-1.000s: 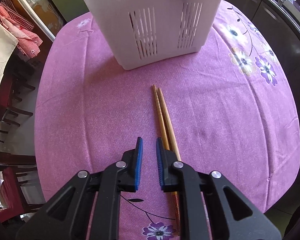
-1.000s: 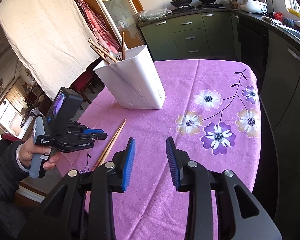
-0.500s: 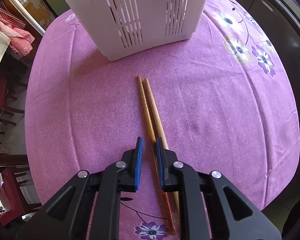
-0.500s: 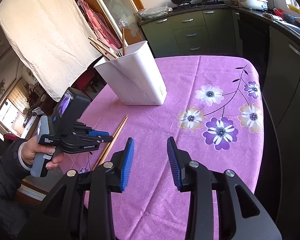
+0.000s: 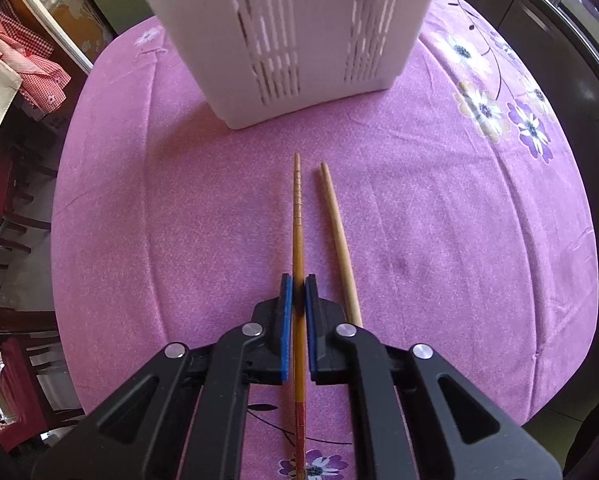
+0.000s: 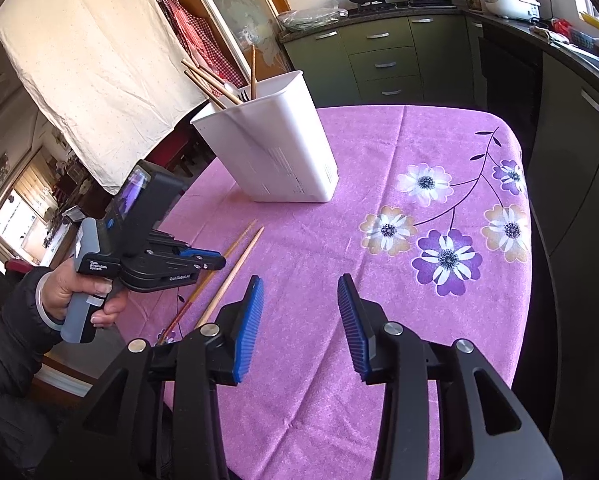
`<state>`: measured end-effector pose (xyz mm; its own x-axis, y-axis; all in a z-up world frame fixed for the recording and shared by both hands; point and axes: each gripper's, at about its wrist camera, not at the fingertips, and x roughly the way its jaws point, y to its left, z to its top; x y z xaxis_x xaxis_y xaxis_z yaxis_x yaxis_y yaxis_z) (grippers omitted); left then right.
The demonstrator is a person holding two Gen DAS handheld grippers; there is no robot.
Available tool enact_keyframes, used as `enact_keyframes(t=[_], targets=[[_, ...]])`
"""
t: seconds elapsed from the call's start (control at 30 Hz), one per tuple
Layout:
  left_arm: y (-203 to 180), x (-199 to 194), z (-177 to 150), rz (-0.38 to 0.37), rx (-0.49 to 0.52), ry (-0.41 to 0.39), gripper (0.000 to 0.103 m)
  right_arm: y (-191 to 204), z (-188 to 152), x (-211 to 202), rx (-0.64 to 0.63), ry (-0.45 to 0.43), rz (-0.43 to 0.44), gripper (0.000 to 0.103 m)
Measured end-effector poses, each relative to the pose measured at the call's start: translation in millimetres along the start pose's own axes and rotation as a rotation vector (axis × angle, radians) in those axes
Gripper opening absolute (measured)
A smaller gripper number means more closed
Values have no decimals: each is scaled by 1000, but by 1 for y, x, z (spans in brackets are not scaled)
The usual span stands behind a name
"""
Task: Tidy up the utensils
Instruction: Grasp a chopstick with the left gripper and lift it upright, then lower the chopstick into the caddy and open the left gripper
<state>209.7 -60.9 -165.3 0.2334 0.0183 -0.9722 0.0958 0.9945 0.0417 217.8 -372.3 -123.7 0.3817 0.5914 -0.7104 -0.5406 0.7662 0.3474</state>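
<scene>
My left gripper (image 5: 298, 280) is shut on a darker ridged chopstick (image 5: 298, 216), gripped near its middle, just above the purple tablecloth. A paler chopstick (image 5: 338, 236) lies on the cloth just to its right. Beyond them stands a white slotted utensil holder (image 5: 295, 40). In the right wrist view the left gripper (image 6: 215, 258) holds the darker chopstick (image 6: 239, 238) beside the paler one (image 6: 235, 272), and the holder (image 6: 275, 152) has several chopsticks and a white utensil in it. My right gripper (image 6: 299, 284) is open and empty above the cloth.
The round table (image 6: 399, 280) has a purple flowered cloth. A person's hand (image 6: 71, 292) holds the left gripper at the table's left edge. Green kitchen cabinets (image 6: 379, 56) and a counter with pots stand behind. Chairs (image 5: 11, 392) stand left of the table.
My left gripper closed on the darker chopstick and raised it slightly. The two chopsticks, side by side before, now sit apart. My right gripper has barely moved.
</scene>
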Motion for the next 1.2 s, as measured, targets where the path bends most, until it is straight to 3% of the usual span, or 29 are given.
enact_keyframes(t=[0.53,0.97,1.2], targets=[[40,-152,-34,-68,-40,-445,6,31,5,17,-55,51,-10,41],[48,-230,4,-115,-37,-572,6,39,6,20,-79,70,-18,42],[47,-286,32,-52,-35,-722,6,36,2,27,-75,89,-13,43]])
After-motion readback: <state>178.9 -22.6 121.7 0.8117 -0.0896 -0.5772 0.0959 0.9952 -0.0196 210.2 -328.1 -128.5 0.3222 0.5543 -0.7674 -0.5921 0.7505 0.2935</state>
